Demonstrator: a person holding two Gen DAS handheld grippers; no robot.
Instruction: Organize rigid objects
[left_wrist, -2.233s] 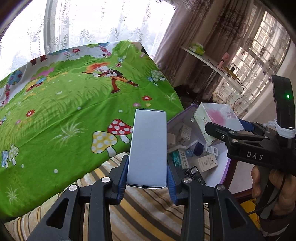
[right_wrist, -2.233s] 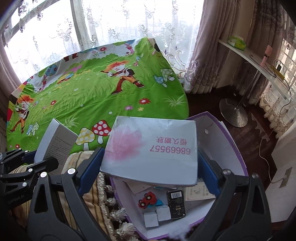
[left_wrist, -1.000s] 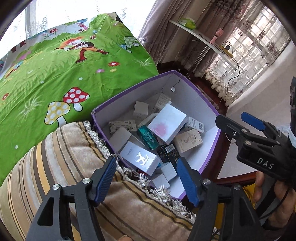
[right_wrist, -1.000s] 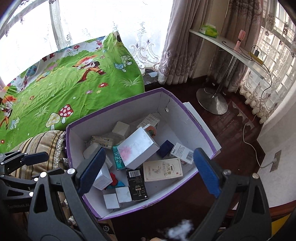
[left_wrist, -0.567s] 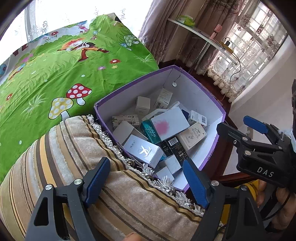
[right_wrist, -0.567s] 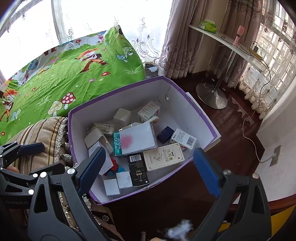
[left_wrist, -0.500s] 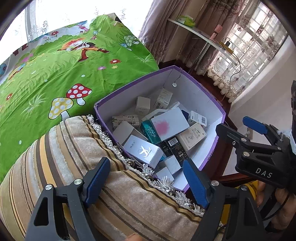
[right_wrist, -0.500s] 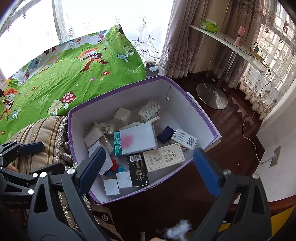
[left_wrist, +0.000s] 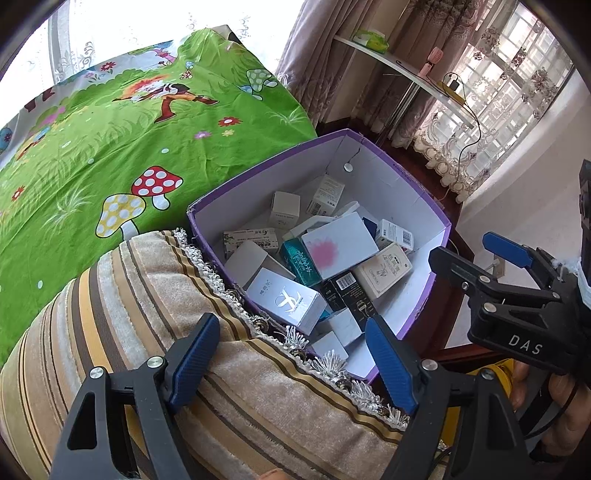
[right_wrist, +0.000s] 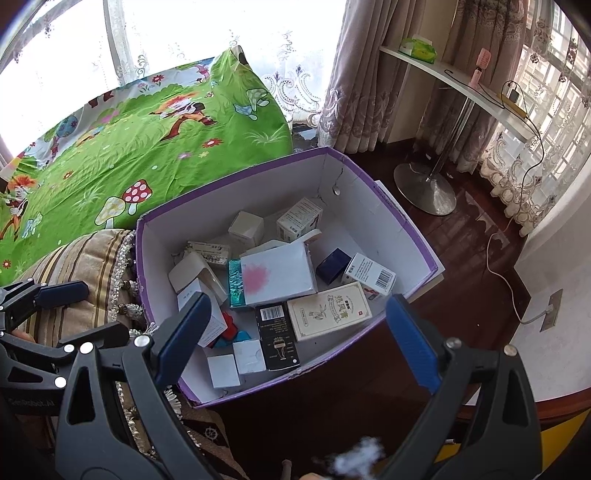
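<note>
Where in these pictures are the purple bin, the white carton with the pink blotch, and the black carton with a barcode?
purple bin (right_wrist: 402, 218), right wrist view, on its far right rim.
white carton with the pink blotch (right_wrist: 280, 271), right wrist view, middle of its top face.
black carton with a barcode (right_wrist: 277, 338), right wrist view, middle of its top face.

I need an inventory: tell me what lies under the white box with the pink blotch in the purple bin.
The white box with the pink blotch rests on a teal box and pale cartons inside the purple bin. Whatever sits beneath its middle is covered.

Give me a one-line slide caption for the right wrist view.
Open right claw above a purple-rimmed cardboard box full of small cartons, topped by a white pink-blotched carton.
</note>
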